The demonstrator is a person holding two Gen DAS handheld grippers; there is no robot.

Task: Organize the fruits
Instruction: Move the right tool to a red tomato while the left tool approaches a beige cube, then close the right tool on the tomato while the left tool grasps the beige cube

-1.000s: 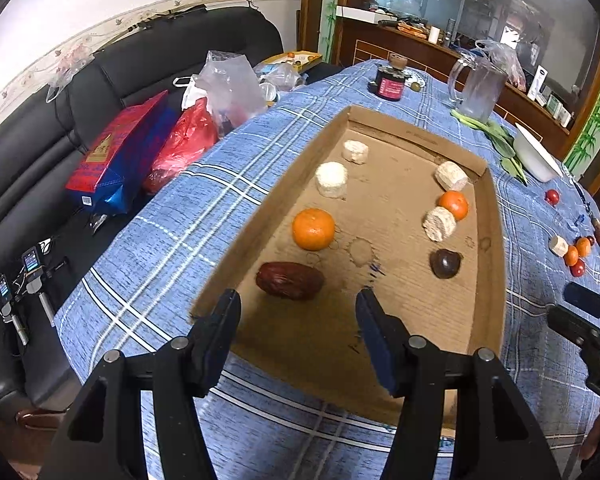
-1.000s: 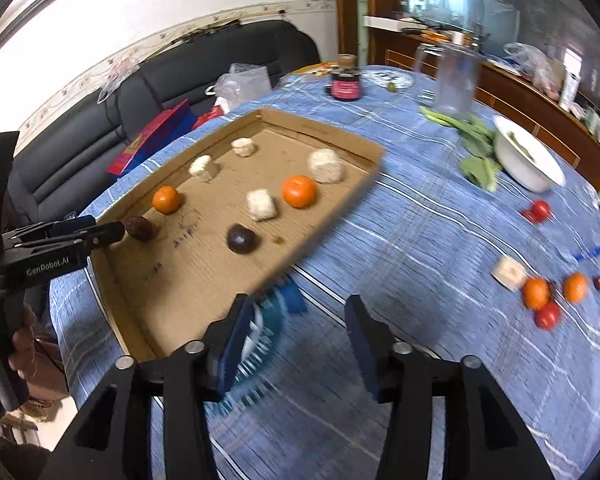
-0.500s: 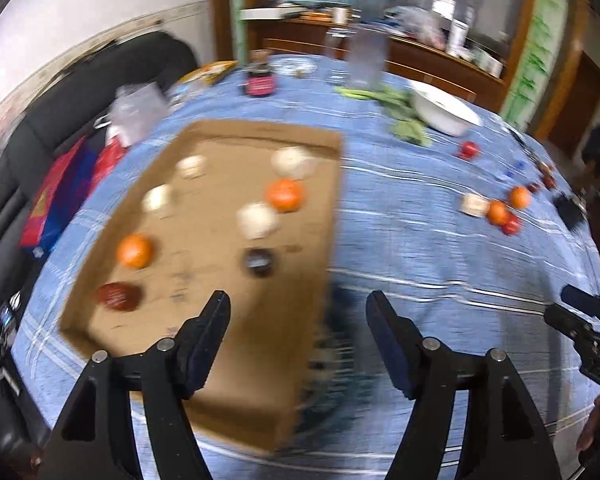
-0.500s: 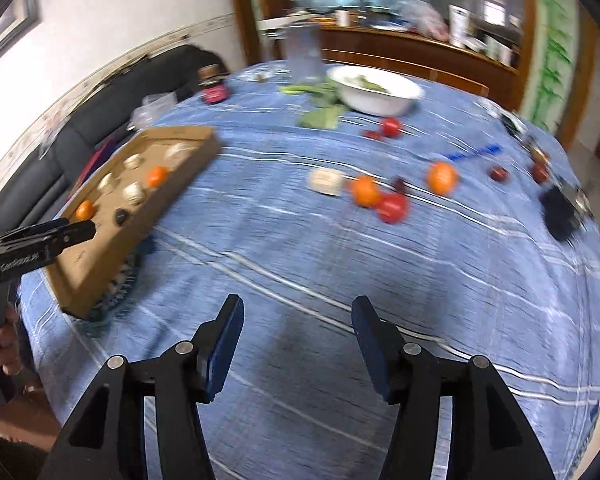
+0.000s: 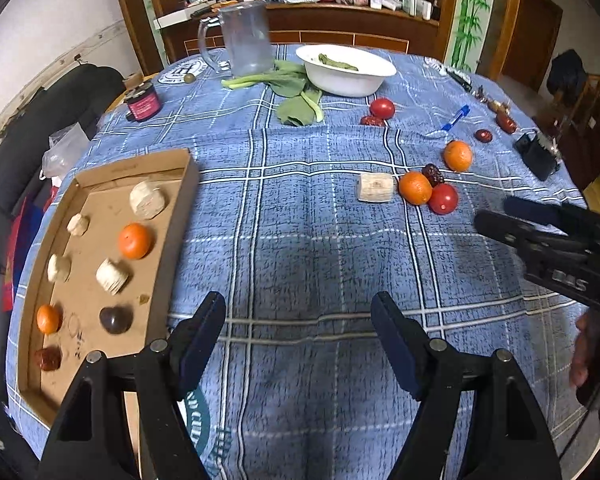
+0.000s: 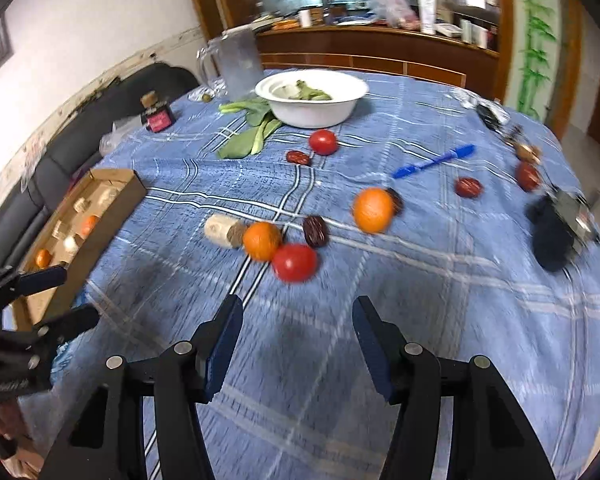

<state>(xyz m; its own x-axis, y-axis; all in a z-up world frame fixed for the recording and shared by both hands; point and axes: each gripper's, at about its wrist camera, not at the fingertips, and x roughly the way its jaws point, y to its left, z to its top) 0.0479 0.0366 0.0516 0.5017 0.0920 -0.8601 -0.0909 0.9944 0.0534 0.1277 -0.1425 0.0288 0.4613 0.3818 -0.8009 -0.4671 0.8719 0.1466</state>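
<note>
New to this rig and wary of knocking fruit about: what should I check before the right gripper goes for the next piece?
1. Right gripper open, holding nothing: ok.
2. Left gripper open, holding nothing: ok.
3. Nearest tomato free of neighbours: not ok, the orange touches it.
4. Bare cloth between right gripper and tomato: ok.
5. Room left in the tray: ok.
6. Right view sharp: not ok, blurred.

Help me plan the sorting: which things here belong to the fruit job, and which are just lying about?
Part of the job:
cardboard tray
oranges
tomatoes
red dates
open left gripper, open right gripper

Just lying about:
white bowl
leafy greens
clear pitcher
blue pen
dark jar
</note>
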